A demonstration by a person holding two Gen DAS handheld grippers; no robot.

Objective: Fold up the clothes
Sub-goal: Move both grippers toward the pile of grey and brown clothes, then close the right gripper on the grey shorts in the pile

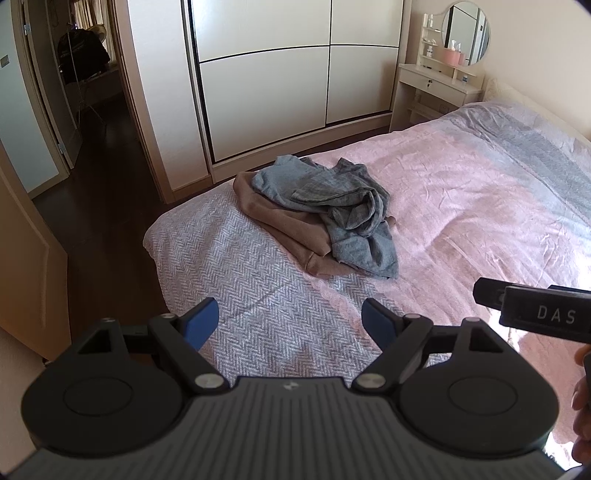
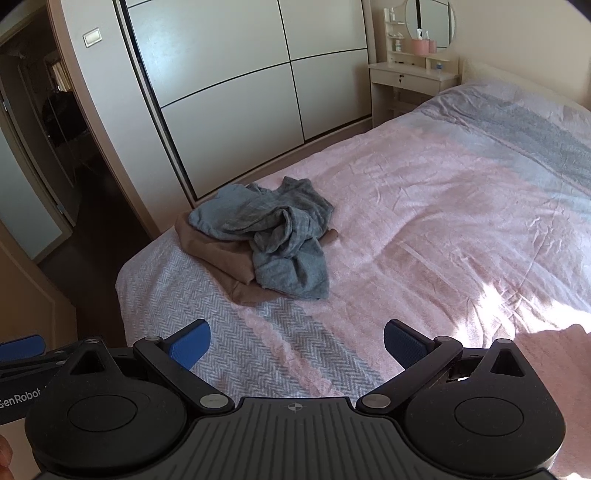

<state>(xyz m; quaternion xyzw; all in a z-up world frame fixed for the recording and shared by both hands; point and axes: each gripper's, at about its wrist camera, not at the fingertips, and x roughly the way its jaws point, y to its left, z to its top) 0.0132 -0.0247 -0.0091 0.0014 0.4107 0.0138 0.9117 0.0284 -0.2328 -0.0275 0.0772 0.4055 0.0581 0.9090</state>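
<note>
Clothes lie in one crumpled heap near the foot corner of the bed [image 1: 461, 192], on its pink and grey herringbone cover: a grey-blue garment [image 1: 332, 206] bunched on top of a brown garment [image 1: 280, 221] that shows beneath it on the near and left sides. Behind the bed stands the white sliding wardrobe [image 1: 266, 74], and beside it a cream dressing table [image 1: 432, 88] with a round mirror [image 1: 466, 33].

My left gripper [image 1: 290, 321] hovers above the grey end of the cover, well short of the heap, blue pads spread wide and gripping nothing. My right gripper [image 2: 297, 343] hangs just beside it, equally wide apart and empty.

In the left view, white letters "DAS" show on the right gripper's black side. In the right view, "GenRobot" is partly readable at the left edge, on the other tool.
</note>
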